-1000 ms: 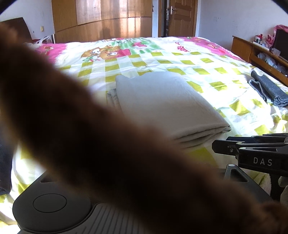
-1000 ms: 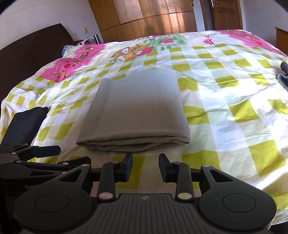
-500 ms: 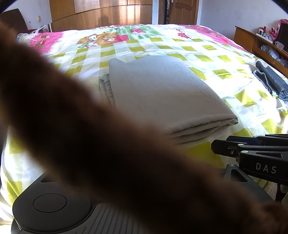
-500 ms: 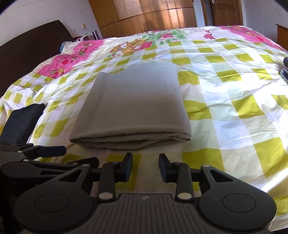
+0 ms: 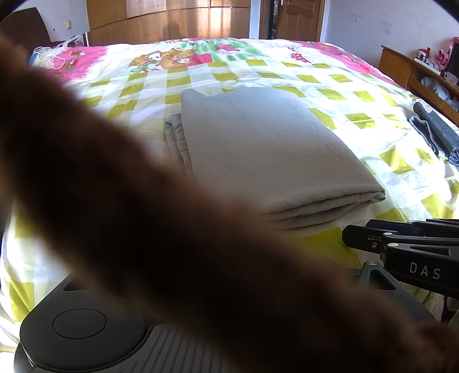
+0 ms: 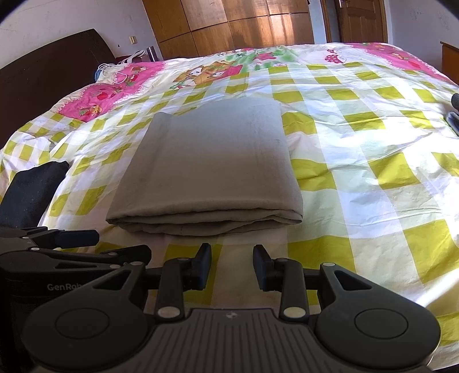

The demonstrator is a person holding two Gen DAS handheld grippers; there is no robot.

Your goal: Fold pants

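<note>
right gripper (image 6: pixel 231 268), jaws spread and empty, sits just short of folded pants (image 6: pixel 206 172).

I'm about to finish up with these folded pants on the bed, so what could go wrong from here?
1. A brown blur covers much of the left camera, hiding the left tongs; they could snag unseen.
2. The right tongs sit open just short of the folded pants; a nudge could shift the stacked layers.
3. The bedspread is wrinkled and likely soft, so pressing may skew the fold.

Matt grey cloth pants (image 6: pixel 206 172) on smooth printed bedsheet (image 6: pixel 358 178); glossy wooden wardrobe (image 6: pixel 229 25).
</note>
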